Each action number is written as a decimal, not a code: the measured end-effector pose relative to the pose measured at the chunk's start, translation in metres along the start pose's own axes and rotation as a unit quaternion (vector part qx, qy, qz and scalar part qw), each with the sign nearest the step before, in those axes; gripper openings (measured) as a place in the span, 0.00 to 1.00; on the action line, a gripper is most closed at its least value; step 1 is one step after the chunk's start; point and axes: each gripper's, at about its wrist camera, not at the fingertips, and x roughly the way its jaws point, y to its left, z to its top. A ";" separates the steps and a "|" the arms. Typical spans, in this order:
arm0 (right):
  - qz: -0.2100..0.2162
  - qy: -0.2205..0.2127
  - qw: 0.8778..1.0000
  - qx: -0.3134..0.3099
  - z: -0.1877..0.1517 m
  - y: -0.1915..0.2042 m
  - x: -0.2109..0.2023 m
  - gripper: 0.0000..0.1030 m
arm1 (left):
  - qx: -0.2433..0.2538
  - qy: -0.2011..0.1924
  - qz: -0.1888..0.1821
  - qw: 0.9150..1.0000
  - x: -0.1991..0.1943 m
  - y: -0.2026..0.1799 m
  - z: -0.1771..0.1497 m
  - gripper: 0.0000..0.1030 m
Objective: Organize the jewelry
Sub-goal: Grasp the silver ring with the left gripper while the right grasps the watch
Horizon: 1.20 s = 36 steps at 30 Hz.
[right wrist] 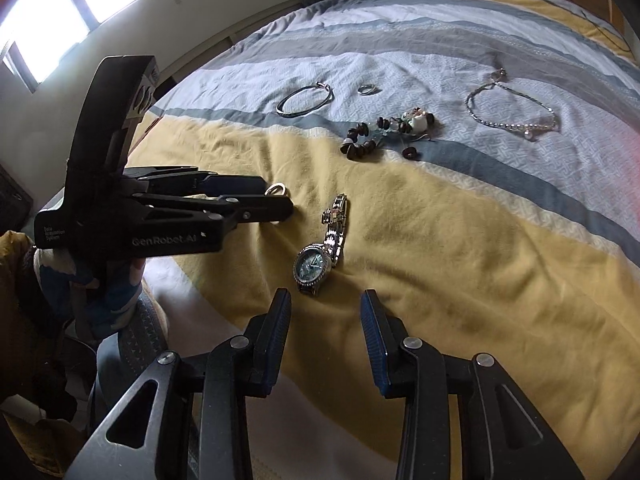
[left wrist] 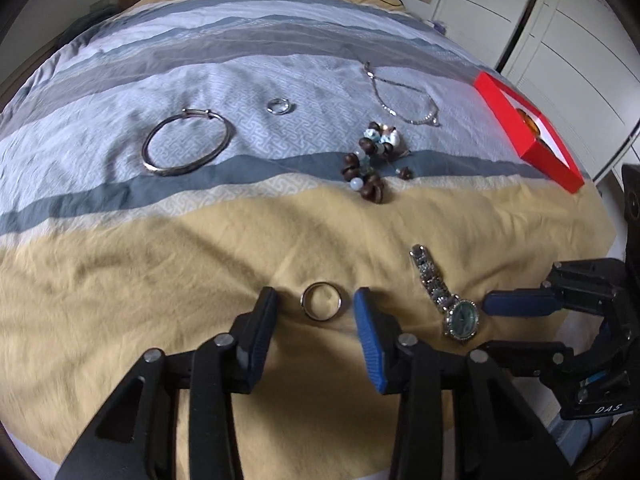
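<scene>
My left gripper (left wrist: 316,300) is open low over the bed, with a silver ring (left wrist: 321,301) lying between its blue fingertips; the ring also shows in the right wrist view (right wrist: 275,190). My right gripper (right wrist: 326,300) is open and empty, just short of a silver watch with a green face (right wrist: 316,262), which also shows in the left wrist view (left wrist: 460,318). Farther off lie a silver bangle (left wrist: 186,142), a small ring (left wrist: 279,106), a brown bead bracelet (left wrist: 374,160) and a silver chain bracelet (left wrist: 404,96).
A red jewelry box (left wrist: 528,132) stands open at the bed's right edge. The bed cover (left wrist: 160,260) is striped yellow, grey and pale blue. White wardrobe doors (left wrist: 520,8) stand behind on the right. A window (right wrist: 60,12) is at the left.
</scene>
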 end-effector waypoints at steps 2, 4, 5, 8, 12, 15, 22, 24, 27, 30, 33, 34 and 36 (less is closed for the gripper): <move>0.001 0.002 1.000 -0.002 0.002 -0.001 0.005 0.33 | 0.007 0.000 0.003 1.000 0.003 0.001 0.001 0.26; 0.003 0.002 1.000 -0.004 0.004 -0.001 0.008 0.33 | 0.007 0.000 0.005 1.000 0.005 0.004 0.003 0.18; 0.004 0.002 1.000 -0.004 0.006 -0.001 0.010 0.33 | 0.005 0.000 0.003 1.000 0.006 0.006 0.003 0.18; 0.006 0.002 1.000 -0.008 0.009 0.000 0.013 0.33 | 0.004 -0.003 0.003 1.000 0.008 0.007 0.003 0.18; 0.007 0.003 1.000 -0.014 0.015 0.003 0.021 0.33 | 0.007 -0.009 0.008 1.000 0.008 0.005 0.001 0.18; 0.003 0.005 1.000 -0.019 0.020 0.007 0.029 0.31 | 0.006 -0.010 0.010 1.000 0.007 0.004 0.001 0.18; -0.014 0.020 0.999 -0.033 0.022 0.007 0.036 0.24 | -0.004 -0.012 0.014 1.000 -0.001 0.003 0.000 0.18; -0.014 0.019 0.999 -0.031 0.020 0.008 0.032 0.24 | -0.009 -0.012 0.015 1.000 -0.006 0.002 -0.001 0.18; -0.001 0.013 1.000 -0.014 0.015 0.008 0.020 0.24 | -0.020 -0.015 0.013 1.000 -0.016 0.000 -0.005 0.18; 0.029 0.007 0.999 0.024 0.005 0.002 0.006 0.23 | -0.030 -0.022 0.009 0.999 -0.029 -0.006 -0.010 0.18; 0.056 0.003 0.996 0.065 -0.008 -0.002 -0.009 0.23 | -0.035 -0.031 0.008 0.999 -0.045 -0.014 -0.016 0.18; 0.060 0.001 0.996 0.072 -0.012 -0.002 -0.014 0.23 | -0.036 -0.035 0.008 0.999 -0.050 -0.018 -0.018 0.18; 0.064 -0.005 0.995 0.081 -0.021 0.001 -0.026 0.23 | -0.036 -0.043 0.008 0.998 -0.062 -0.025 -0.022 0.18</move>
